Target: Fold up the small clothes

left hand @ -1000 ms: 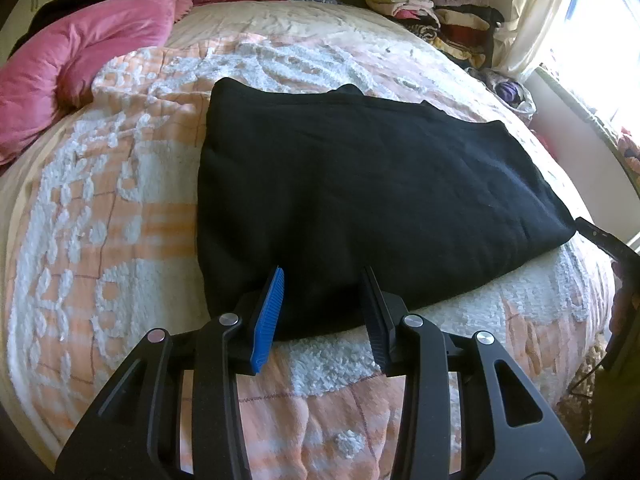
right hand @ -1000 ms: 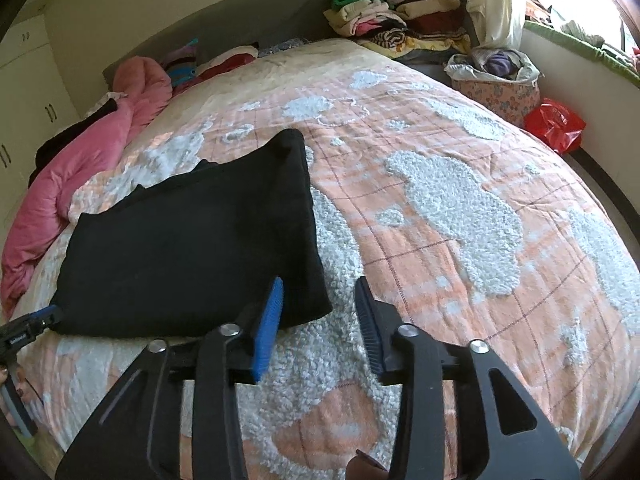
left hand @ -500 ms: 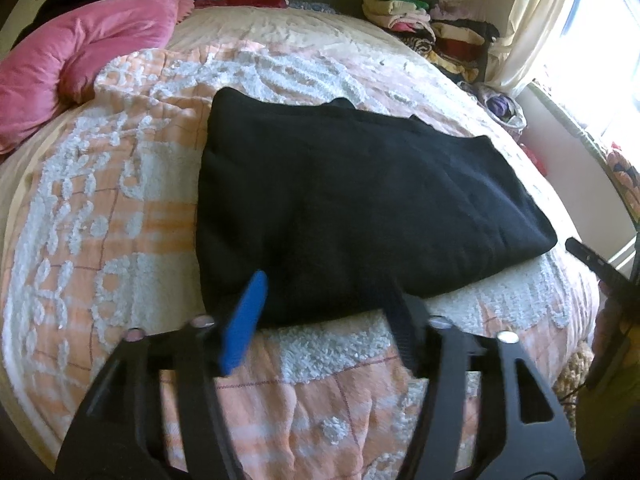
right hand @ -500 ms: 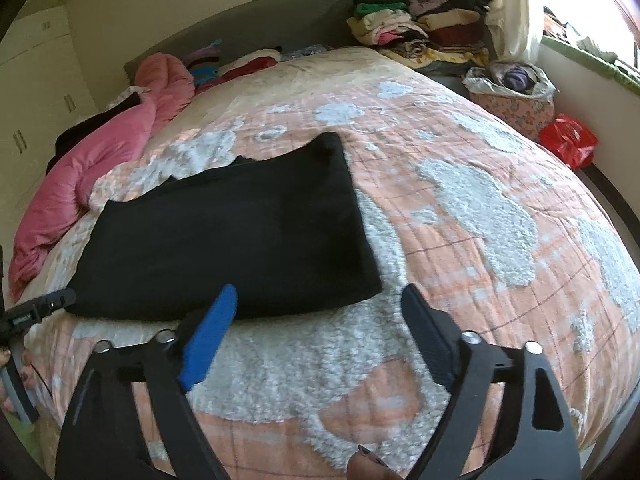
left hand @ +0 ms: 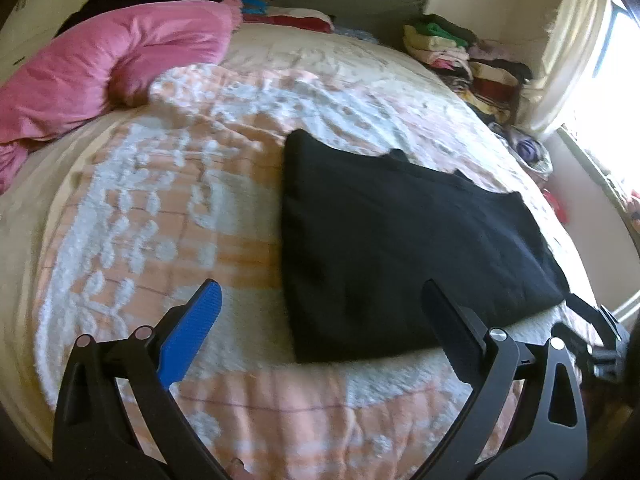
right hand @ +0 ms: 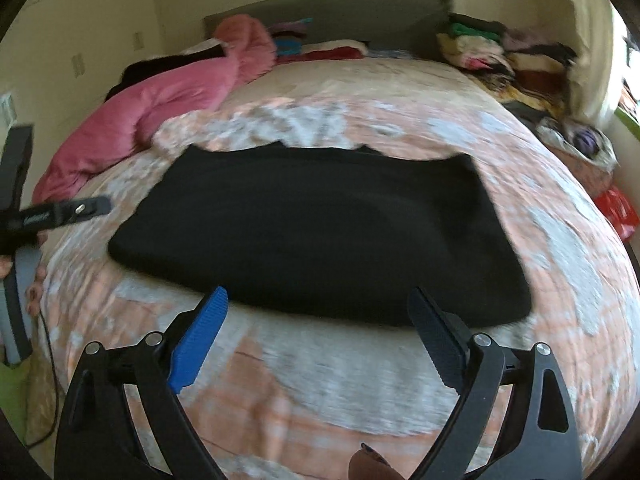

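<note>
Presently recorded, item by item. Black garment (left hand: 400,248) (right hand: 320,236): folded flat into a rough rectangle, lay on the bed (left hand: 160,208) (right hand: 320,380), atop its peach-and-white bedspread. Left hand-held gripper (left hand: 320,312): jaws spread wide, held nothing, hovered over the garment's near left corner. Right hand-held gripper (right hand: 318,320): jaws likewise wide apart, empty, poised at the garment's near edge. Pink duvet (left hand: 112,64) (right hand: 160,112): bunched at the far left of the bed. Stacked clothes (left hand: 468,60) (right hand: 500,60): piled at the far right, beside the curtain (left hand: 568,40).
</note>
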A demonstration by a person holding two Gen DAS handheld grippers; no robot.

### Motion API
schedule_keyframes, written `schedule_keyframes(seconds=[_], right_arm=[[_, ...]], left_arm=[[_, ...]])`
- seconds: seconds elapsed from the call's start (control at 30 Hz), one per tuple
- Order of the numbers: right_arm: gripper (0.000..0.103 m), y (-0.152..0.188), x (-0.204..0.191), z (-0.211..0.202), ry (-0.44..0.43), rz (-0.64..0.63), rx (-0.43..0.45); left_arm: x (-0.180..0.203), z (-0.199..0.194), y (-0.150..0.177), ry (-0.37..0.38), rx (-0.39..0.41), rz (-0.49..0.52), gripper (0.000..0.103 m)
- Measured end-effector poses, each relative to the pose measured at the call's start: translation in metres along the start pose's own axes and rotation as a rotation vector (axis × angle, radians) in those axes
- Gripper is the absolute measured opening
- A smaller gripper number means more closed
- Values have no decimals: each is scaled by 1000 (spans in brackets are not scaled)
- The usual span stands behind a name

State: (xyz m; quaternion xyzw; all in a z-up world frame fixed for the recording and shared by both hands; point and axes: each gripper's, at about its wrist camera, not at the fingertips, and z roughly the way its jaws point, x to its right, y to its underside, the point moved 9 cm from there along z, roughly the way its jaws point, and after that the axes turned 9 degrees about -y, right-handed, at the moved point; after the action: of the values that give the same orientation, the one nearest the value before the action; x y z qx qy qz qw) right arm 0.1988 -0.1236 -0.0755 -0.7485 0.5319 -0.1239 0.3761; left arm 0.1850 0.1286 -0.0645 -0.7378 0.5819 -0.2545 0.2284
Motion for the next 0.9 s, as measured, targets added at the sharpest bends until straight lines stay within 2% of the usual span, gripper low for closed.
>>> schedule_keyframes(seconds=[0.37,0.63,0.73,0.9], right_arm=[[95,-7,-84,45,-64,-213,-41],[95,-2,-119,73,-66,-322,-77],[95,-2,-128,83,-49,-368,-86],[96,-7,-139,99,-27,-440,-90]], left_arm=[[-26,12,-15,-91,-5,-10,93],[-24,32,-31,-133,-16,30,93],[-20,40,-40,-129,-17,41,93],[-15,61,-48,-103,-67,28,93]])
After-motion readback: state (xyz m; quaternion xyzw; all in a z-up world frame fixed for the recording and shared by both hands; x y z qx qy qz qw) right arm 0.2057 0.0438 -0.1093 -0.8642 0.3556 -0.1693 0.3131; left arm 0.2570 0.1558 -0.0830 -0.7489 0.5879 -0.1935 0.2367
